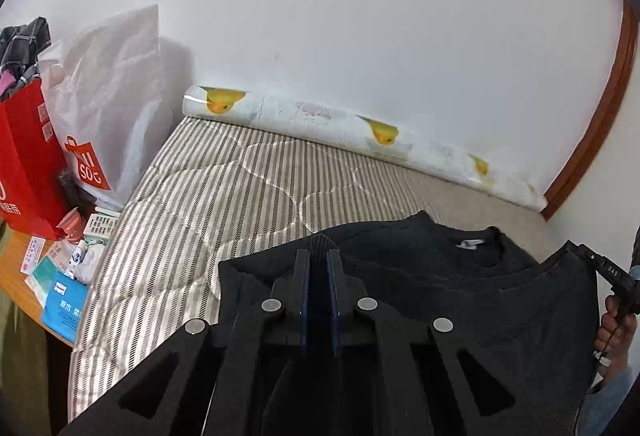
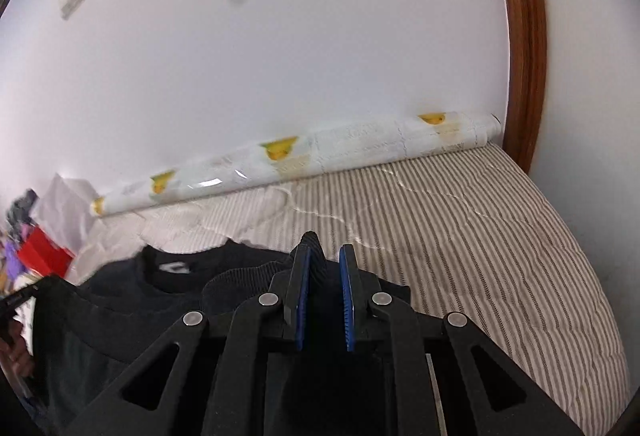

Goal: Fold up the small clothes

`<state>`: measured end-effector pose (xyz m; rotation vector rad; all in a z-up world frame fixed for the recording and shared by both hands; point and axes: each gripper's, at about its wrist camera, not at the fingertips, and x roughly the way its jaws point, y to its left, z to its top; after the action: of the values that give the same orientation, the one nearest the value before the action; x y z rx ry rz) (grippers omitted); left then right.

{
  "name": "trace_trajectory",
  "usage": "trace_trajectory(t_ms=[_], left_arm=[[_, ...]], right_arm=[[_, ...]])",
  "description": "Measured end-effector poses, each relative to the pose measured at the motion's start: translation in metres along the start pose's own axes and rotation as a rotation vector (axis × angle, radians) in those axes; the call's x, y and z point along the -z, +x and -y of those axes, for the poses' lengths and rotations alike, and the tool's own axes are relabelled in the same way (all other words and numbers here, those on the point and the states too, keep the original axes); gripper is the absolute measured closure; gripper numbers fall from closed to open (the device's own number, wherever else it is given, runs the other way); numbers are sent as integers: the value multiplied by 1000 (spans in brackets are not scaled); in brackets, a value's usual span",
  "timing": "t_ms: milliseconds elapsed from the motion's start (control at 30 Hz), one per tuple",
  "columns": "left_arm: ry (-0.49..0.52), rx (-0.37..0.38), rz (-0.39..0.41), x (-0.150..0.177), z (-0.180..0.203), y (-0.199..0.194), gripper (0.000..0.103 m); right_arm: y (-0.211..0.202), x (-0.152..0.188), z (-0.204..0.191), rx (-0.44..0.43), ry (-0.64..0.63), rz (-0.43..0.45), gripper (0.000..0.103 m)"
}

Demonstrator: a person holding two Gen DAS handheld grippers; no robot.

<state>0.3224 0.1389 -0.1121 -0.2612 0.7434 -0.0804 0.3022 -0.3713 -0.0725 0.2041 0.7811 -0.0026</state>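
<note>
Left tongs (image 1: 319, 256) and right tongs (image 2: 325, 256) each pinch a ribbed edge of the black shirt (image 1: 460, 276), above the bed (image 2: 480, 220).

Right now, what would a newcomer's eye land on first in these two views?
First, the black top lifted over the striped mattress, pinched at either edge by the left hand-held gripper and the right hand-held gripper. Next, the duck-print roll lying along the white wall, and the red bag on the cluttered side table at the left.
</note>
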Motion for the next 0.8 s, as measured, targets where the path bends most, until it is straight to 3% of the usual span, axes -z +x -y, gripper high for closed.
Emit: trace_trajectory(t_ms=[300, 433, 600, 800], left_arm=[[12, -54, -89, 6, 2, 35, 96], [19, -42, -103, 7, 2, 34, 96], [2, -20, -97, 5, 2, 17, 95], [-6, -12, -90, 14, 5, -10, 82]], right_arm=[[46, 21, 12, 88, -13, -107, 89], [55, 24, 14, 112, -7, -152, 87], [16, 21, -5, 224, -43, -76, 81], [-24, 37, -63, 132, -138, -65, 69]])
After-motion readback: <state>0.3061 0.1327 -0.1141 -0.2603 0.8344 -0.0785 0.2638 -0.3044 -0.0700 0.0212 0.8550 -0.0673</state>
